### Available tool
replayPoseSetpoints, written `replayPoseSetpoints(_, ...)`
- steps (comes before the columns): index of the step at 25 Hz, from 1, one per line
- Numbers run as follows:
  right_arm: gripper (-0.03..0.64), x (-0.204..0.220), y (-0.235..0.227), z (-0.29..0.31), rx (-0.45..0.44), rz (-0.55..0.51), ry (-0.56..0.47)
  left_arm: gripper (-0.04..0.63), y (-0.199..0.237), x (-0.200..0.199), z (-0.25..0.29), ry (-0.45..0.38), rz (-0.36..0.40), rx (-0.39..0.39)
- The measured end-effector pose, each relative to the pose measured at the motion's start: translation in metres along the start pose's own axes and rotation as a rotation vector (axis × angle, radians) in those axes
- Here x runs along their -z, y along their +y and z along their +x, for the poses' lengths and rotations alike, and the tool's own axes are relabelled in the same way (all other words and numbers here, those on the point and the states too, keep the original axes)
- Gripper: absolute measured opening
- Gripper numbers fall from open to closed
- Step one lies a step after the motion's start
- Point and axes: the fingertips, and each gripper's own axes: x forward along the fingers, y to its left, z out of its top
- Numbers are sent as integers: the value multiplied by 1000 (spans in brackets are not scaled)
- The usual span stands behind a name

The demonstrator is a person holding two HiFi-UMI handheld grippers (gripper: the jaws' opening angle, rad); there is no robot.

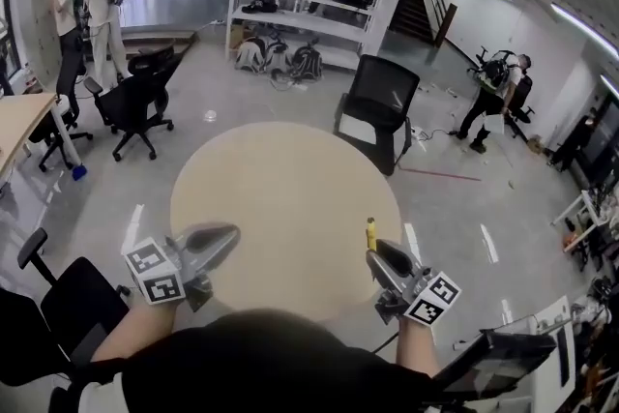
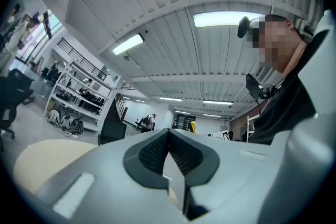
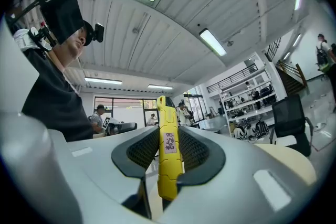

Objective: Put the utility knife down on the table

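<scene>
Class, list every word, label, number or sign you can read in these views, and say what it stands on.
Label on the yellow utility knife: dark characters on a pale sticker, too blurred to read.
Left marker cube and right marker cube: black-and-white square patterns, no words.
No other text can be read.

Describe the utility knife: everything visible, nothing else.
The utility knife is slim, with a bright yellow body that looks like plastic. A small pale label with pinkish print sits on its narrow upper edge. No blade shows. It stands on edge, clamped between the black ribbed pads of the right hand-held gripper, with its far end sticking out past the jaws. In the head view that yellow end shows over the near right edge of the round table. Only the pads touch it.
</scene>
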Motion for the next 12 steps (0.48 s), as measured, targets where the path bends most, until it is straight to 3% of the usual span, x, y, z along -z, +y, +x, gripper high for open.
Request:
replayPoseSetpoints(7, 132, -13, -80, -16, -113, 36, 0, -2, -13, 15, 75, 10, 6, -83)
replayPoseSetpoints(12, 132, -8, -123, -17, -161, 88, -1, -2, -11, 21, 98, 30, 20, -163)
